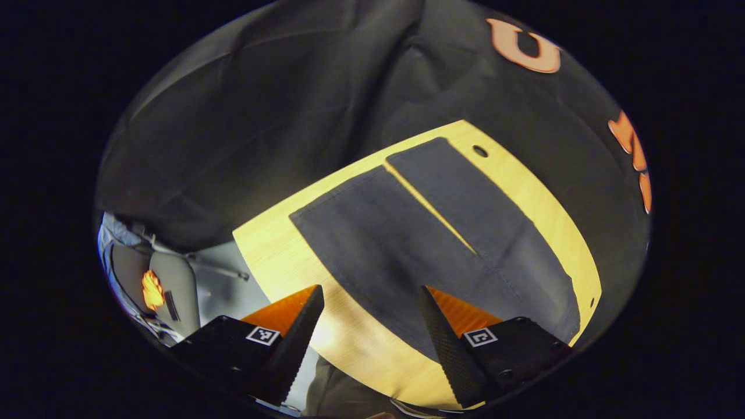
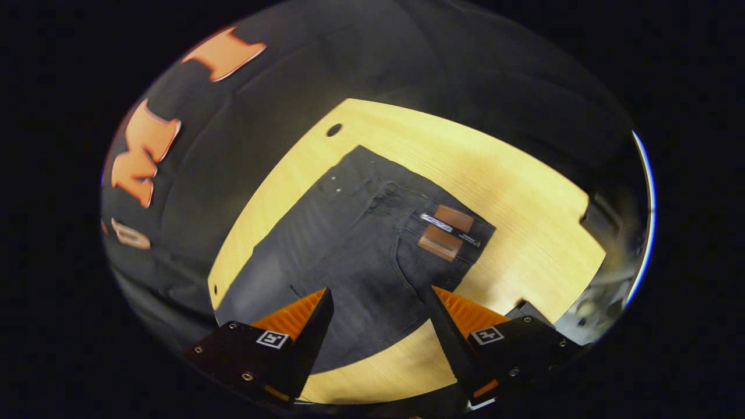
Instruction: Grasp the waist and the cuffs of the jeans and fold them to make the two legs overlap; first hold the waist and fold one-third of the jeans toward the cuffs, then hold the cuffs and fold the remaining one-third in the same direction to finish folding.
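Both tools, left point(image 1: 371, 326) and right point(image 2: 378, 326), hung with fingers apart above the jeans point(image 2: 355, 256) lying flat on the worktop point(image 2: 524, 192), where grabbing a single layer could skew the fold.

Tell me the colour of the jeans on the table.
The jeans are dark grey, nearly black, with a faded wash. The right gripper view shows it best.

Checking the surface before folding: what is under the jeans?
The jeans lie flat on a light wooden table, bare wood showing around and between the legs. Whatever lies beneath the fabric is covered.
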### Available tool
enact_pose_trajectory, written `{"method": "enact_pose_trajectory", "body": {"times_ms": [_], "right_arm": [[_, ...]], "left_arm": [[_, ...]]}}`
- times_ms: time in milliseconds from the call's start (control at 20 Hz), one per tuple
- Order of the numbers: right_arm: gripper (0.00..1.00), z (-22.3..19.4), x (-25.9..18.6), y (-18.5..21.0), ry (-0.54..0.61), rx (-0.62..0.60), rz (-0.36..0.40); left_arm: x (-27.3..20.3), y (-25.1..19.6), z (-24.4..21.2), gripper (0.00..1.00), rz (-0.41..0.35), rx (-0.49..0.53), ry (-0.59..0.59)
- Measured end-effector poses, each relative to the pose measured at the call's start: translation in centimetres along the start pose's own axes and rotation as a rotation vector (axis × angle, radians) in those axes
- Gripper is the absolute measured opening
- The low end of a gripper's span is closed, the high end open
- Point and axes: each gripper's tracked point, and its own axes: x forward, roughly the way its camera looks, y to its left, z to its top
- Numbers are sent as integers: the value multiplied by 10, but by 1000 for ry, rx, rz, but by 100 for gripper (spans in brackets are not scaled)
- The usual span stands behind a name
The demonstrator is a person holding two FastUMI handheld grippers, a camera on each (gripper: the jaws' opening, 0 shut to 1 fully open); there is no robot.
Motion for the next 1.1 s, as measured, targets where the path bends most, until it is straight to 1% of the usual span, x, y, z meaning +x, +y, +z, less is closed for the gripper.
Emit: {"method": "enact_pose_trajectory", "body": {"times_ms": [150,350,500,600,650,850,1000,1100], "right_arm": [[97,4,9,-25,14,34,-95],[97,7,20,-43,43,101,-180],[97,4,32,-46,85,172,-216],[97,5,43,-38,103,253,-214],[97,7,47,-39,109,262,-224],[96,3,58,-46,146,245,-305],[94,3,59,-47,162,245,-351],[93,3,60,-49,179,240,-393]], "left_arm": [[6,0,2,98,31,-22,50],[21,7,5,98,59,-73,153],[34,17,0,98,94,-114,235],[46,23,3,98,119,-132,280],[52,24,9,98,126,-141,295],[72,29,22,98,158,-179,360],[89,41,28,98,199,-222,378],[99,41,29,97,192,-258,388]]}}
